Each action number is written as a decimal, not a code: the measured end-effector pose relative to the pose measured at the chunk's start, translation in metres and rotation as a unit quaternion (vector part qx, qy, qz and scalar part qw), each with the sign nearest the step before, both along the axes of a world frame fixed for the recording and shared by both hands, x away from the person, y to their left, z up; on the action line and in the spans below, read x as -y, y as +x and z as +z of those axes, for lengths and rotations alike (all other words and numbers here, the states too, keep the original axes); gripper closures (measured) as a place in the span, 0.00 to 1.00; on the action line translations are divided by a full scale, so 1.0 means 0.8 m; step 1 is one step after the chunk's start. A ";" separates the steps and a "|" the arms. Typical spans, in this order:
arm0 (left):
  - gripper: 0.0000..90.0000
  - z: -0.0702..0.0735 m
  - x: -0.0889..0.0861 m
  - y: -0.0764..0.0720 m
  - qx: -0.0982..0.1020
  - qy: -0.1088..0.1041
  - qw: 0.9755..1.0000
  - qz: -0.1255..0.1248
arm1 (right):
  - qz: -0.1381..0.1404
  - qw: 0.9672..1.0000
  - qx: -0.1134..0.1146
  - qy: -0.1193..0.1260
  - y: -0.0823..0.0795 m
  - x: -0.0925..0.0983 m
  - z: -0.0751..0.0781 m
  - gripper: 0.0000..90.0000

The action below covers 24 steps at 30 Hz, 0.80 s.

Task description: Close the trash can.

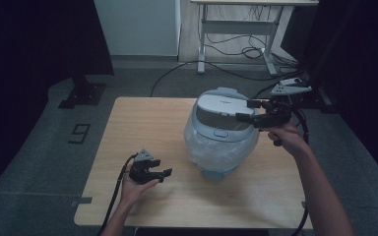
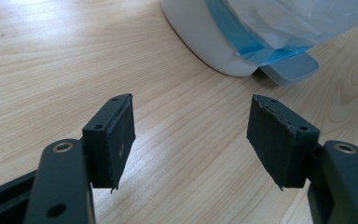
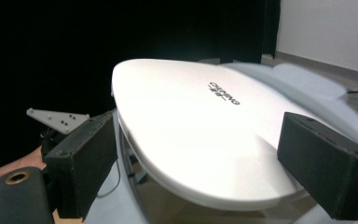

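Observation:
A white pedal bin (image 1: 220, 140) stands on the wooden table (image 1: 142, 123), right of centre, with a clear plastic bag draped down its sides. Its white lid (image 1: 221, 108) is tilted. My right gripper (image 1: 248, 110) is at the lid's right edge, open, one jaw on each side of the rim. In the right gripper view the lid (image 3: 205, 135) lies between the pads of the right gripper (image 3: 198, 158), and I see no pad pressing on it. My left gripper (image 1: 163, 173) rests low over the table left of the bin, open and empty. In its own view the left gripper (image 2: 191, 135) points at the bin's base (image 2: 214, 51) and pale blue pedal (image 2: 289, 70).
Bare tabletop lies to the left of and in front of the bin. Beyond the table are a grey floor, a white desk frame (image 1: 236, 34) with loose cables, and dark curtains on both sides. A cable trails from each gripper off the near table edge.

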<state>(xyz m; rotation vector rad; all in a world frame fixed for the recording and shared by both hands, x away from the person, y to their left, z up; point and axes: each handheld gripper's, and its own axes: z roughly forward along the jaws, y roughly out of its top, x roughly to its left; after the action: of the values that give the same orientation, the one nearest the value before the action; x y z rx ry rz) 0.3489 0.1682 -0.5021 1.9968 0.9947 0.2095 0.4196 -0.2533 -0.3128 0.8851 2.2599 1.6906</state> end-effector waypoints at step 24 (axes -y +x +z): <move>0.36 -0.002 0.002 -0.001 0.000 0.005 1.000 0.000 | -0.111 0.990 0.029 -0.087 -0.007 -0.041 -0.020 0.15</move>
<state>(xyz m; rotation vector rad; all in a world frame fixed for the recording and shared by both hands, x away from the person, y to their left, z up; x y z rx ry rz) 0.3485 0.1668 -0.5039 2.0050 0.9949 0.2151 0.4142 -0.2201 -0.3288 0.9918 2.1410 1.3823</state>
